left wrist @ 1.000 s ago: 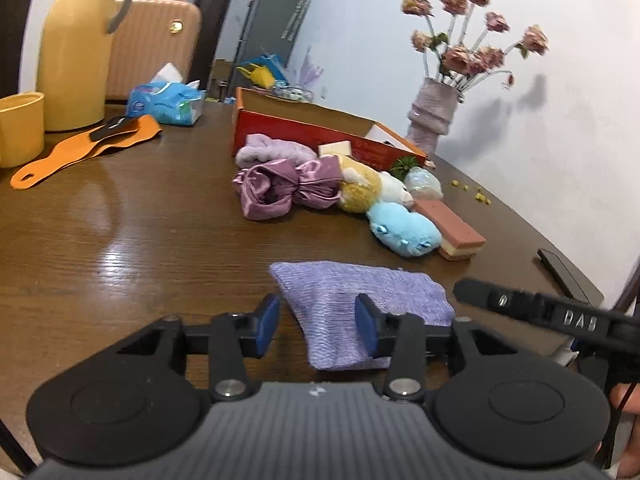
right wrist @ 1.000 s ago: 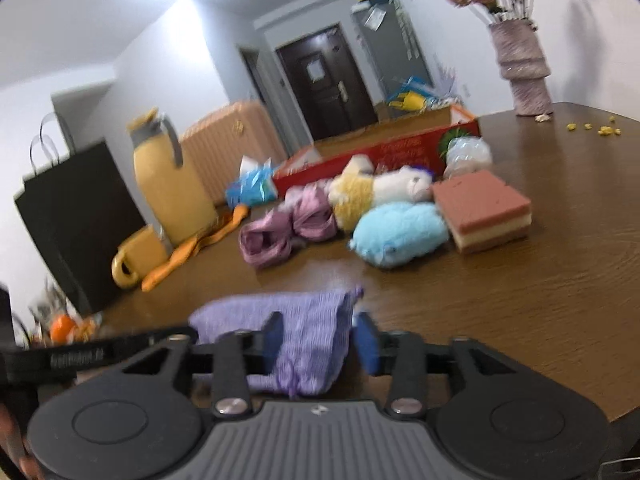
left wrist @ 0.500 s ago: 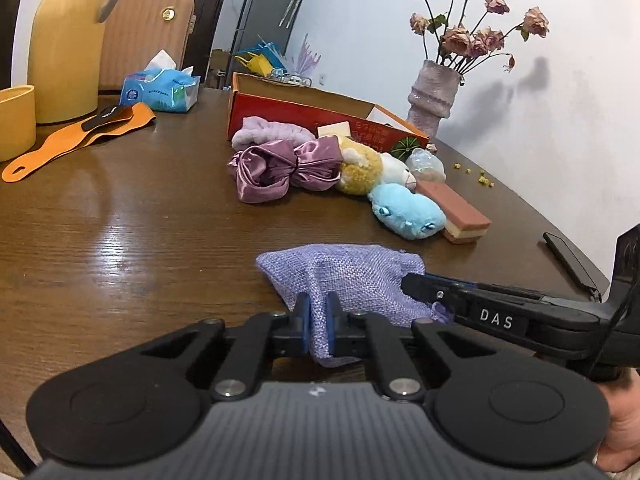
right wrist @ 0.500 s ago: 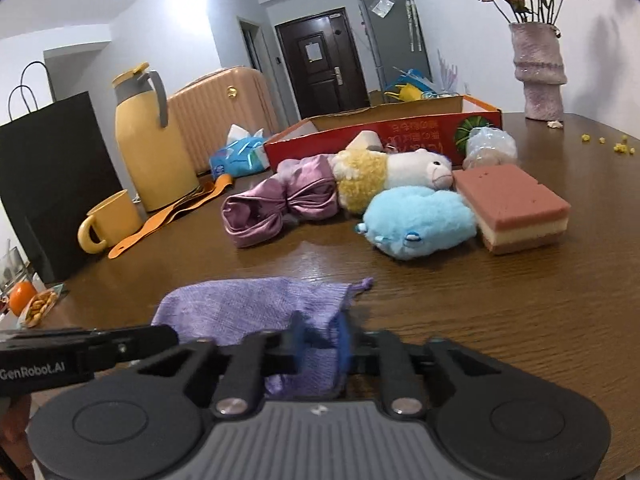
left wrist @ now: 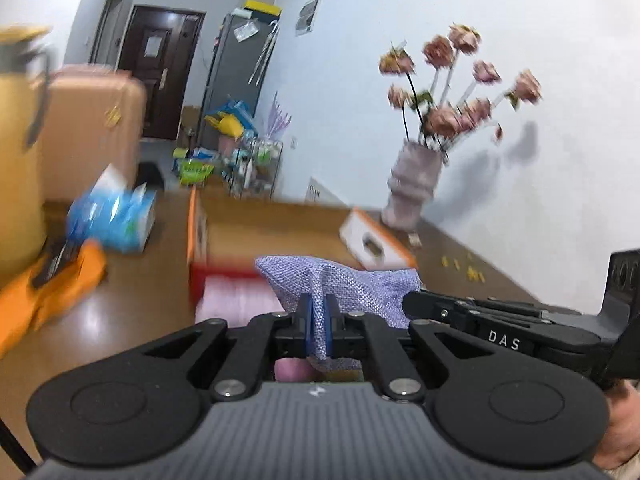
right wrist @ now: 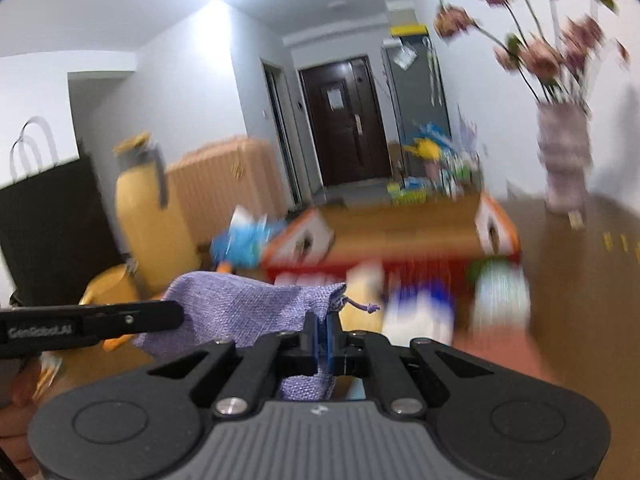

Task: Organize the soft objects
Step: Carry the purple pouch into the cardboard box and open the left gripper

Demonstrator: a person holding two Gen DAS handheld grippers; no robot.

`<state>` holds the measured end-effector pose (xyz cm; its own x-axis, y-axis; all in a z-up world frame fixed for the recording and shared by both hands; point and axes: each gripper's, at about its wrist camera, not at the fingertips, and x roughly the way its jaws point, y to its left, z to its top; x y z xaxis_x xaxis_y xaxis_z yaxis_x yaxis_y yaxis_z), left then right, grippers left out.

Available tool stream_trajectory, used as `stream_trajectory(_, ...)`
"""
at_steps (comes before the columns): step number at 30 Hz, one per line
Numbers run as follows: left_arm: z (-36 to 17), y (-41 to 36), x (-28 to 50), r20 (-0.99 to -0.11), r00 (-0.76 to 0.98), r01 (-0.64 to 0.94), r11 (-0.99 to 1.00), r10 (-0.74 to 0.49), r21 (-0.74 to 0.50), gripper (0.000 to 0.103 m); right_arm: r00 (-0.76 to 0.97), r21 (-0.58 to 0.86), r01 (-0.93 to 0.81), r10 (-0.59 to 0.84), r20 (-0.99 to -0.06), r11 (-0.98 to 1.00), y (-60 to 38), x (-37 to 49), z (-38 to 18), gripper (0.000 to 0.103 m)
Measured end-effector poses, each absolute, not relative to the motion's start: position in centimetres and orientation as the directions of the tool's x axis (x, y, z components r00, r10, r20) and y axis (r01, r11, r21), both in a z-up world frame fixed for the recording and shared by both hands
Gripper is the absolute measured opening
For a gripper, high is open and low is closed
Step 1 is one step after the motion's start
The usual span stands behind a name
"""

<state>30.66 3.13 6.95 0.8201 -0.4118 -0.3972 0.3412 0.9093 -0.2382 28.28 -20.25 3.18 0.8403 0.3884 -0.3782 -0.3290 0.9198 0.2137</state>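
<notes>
Lifted off the tabletop (left wrist: 132, 300) since half a second earlier, the purple woven pouch (left wrist: 340, 284) now hung in the air between the two grippers, in front of the open red-and-orange cardboard box (left wrist: 276, 220). Its long axis ran side to side, stretched from one gripper to the other, with the drawstring (right wrist: 360, 305) end trailing toward the right gripper's side. The left gripper (left wrist: 318, 322) had its jaws closed tight on one end of the pouch; the right gripper (right wrist: 325, 340) had its jaws clamped on the other end, by the drawstring.

White lettering "DAS" showed on the right gripper's arm in the left wrist view, and "GenRobot.AI" on the left gripper's arm in the right wrist view, blurred but legible.

Just below the pouch, against the box's red front wall, lay blurred soft things: a pink one (left wrist: 236, 300) and a blue-and-white one (right wrist: 420, 312). Left of the box sat a blue tissue pack (left wrist: 114, 216), an orange strap (left wrist: 44, 292) and a yellow flask (right wrist: 150, 216). Right of the box stood a vase of pink flowers (left wrist: 412, 188).
</notes>
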Motion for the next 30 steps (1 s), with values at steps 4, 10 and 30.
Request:
stream_trajectory(4,9.0,1.9,43.2,-0.472,0.807,0.290,0.934,-0.355,-0.208,0.007,0.819,0.220,-0.307,0.375,-0.434,0.926,-20.4,41.0,7.2,0.004)
stream_trajectory(10,4.7,0.9,57.2,-0.615,0.754,0.179,0.973,-0.231,-0.147,0.007,0.720,0.308,-0.174,0.335,-0.608,0.935,-18.9,58.3,4.8,0.004)
stream_trajectory(30,6.9,1.4,58.3,-0.655,0.748,0.143,0.990,-0.103,0.007,0.066,0.731,0.178,-0.156,0.235,-0.641,0.972,-19.4,62.5,5.6,0.041)
